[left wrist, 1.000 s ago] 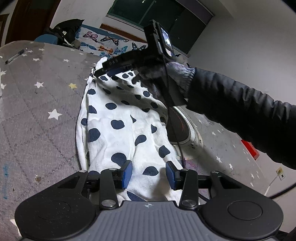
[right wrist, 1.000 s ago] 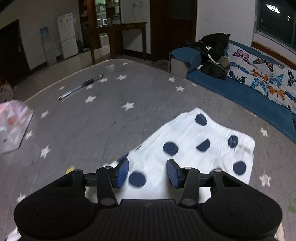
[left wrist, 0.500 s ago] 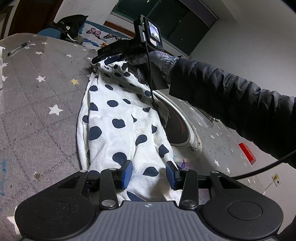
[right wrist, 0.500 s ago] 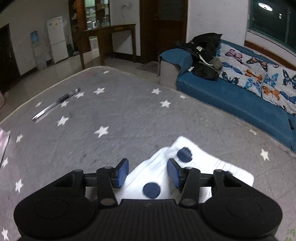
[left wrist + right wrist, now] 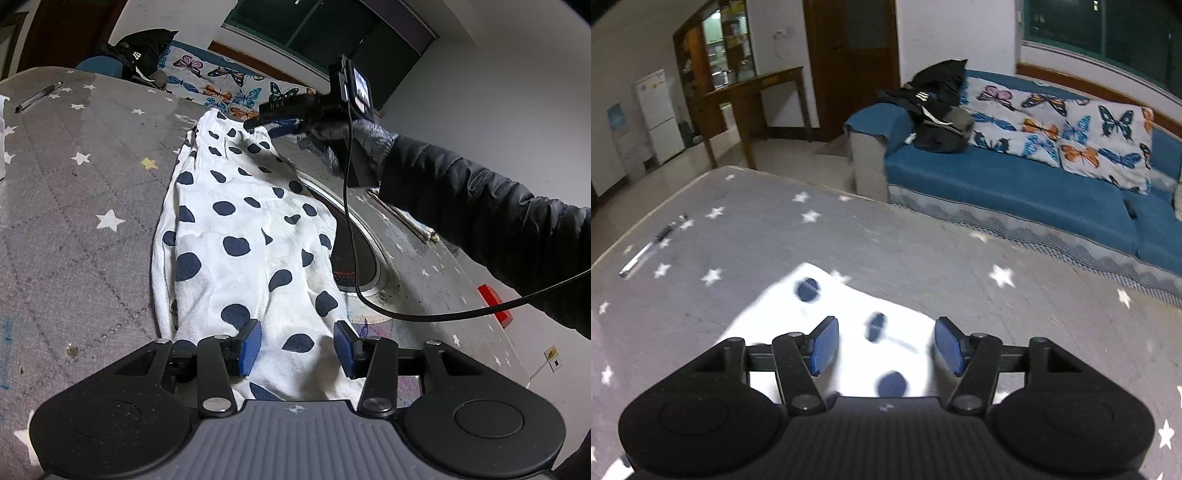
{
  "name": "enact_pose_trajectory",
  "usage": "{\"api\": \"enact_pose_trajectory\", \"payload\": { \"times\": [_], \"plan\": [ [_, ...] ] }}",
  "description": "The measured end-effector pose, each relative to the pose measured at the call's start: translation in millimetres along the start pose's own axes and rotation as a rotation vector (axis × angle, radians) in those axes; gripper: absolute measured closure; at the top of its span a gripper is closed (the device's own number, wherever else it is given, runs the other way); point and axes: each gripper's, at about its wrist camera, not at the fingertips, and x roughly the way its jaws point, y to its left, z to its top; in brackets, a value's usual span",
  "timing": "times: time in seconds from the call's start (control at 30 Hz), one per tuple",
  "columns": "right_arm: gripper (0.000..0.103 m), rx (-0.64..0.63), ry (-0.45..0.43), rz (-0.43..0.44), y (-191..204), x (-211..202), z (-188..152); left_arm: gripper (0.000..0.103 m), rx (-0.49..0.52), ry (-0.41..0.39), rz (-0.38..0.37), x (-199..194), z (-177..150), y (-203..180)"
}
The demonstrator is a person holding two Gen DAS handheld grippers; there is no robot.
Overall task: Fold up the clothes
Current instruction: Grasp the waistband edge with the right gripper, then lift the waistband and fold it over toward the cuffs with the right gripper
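Left tool (image 5: pixel 297 345) points down at a slant, low and near the camera; its blue pads (image 5: pixel 249 345) stand apart and its jaws are opening, cloth lying between them with no pad pressing on it. Right tool (image 5: pixel 275 123) sits at the far end, carried by a gloved right hand (image 5: pixel 338 134) on a dark-sleeved arm (image 5: pixel 480 218) stretched in from the right. Its jaws are opening too, pads (image 5: pixel 823 345) wide apart, cloth between them untouched.

Garment (image 5: pixel 243 236) on mat (image 5: pixel 74 206), pen (image 5: pixel 652 245) far left, sofa (image 5: pixel 1015 184) behind.
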Motion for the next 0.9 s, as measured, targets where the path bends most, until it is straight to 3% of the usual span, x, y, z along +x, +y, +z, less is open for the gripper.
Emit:
{"api": "enact_pose_trajectory", "payload": {
  "times": [0.33,0.37,0.43,0.53,0.63,0.9],
  "plan": [
    [0.040,0.010,-0.034,0.019,-10,19,-17,0.053,0.001,0.012,0.019,2,3,-4],
    [0.042,0.007,-0.038,0.021,-9,19,-18,0.052,0.001,0.012,0.021,2,3,-5],
    [0.061,0.016,-0.048,0.032,-11,17,-19,0.051,0.002,0.012,0.024,2,3,-6],
    [0.080,0.064,-0.052,0.047,-15,15,-19,0.050,0.002,0.010,0.030,2,3,-8],
    [0.086,0.105,-0.057,0.066,-18,10,-19,0.048,0.007,0.001,0.035,0,4,-11],
    [0.090,0.121,-0.128,0.122,-8,-29,-16,0.042,0.026,-0.038,0.069,-14,5,-20]
  ]
}}
